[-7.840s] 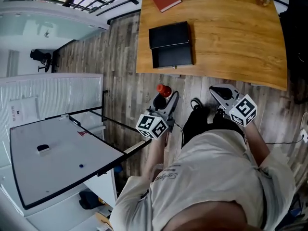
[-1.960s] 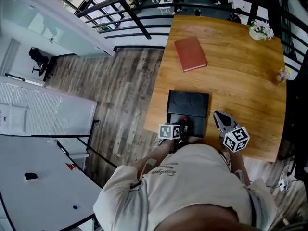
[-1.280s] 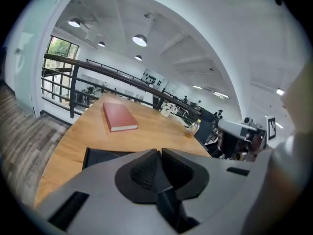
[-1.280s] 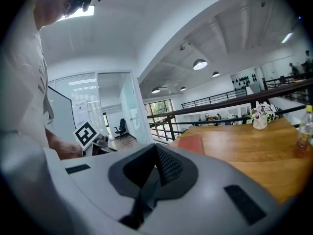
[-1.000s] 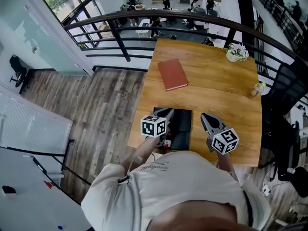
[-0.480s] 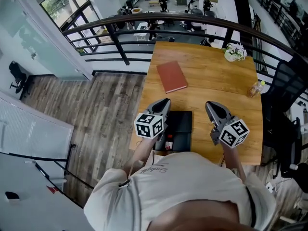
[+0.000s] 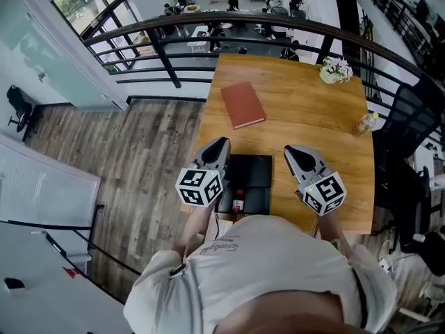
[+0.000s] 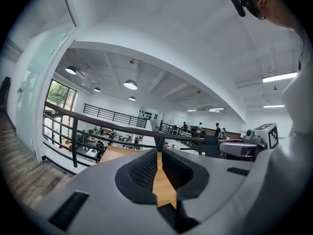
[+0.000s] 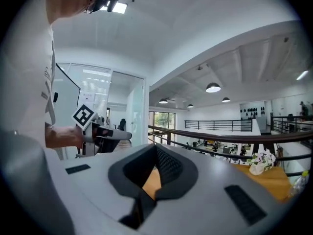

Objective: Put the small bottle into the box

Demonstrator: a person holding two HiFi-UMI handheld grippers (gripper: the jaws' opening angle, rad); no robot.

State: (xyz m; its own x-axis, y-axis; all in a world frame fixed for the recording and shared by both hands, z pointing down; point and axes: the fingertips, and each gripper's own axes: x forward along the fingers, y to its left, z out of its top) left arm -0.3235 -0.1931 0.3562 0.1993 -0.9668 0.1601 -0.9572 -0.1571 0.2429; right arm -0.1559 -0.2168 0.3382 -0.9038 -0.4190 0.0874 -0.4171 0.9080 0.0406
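The small bottle, pale with a red cap, sits inside the front part of the open black box at the near edge of the wooden table. My left gripper hovers above the box's left edge, shut and empty; in the left gripper view its jaws meet with only table showing past them. To the right of the box my right gripper hangs over bare wood, shut with nothing held, as the right gripper view also shows. Neither gripper touches the bottle.
A red book lies on the table beyond the box. A small flower pot and a plastic bottle stand near the far right edge. A dark railing runs behind the table, and a black chair stands to its right.
My left gripper has drifted left, off the box, while the right one has stayed beside it. The small bottle has stayed in the box.
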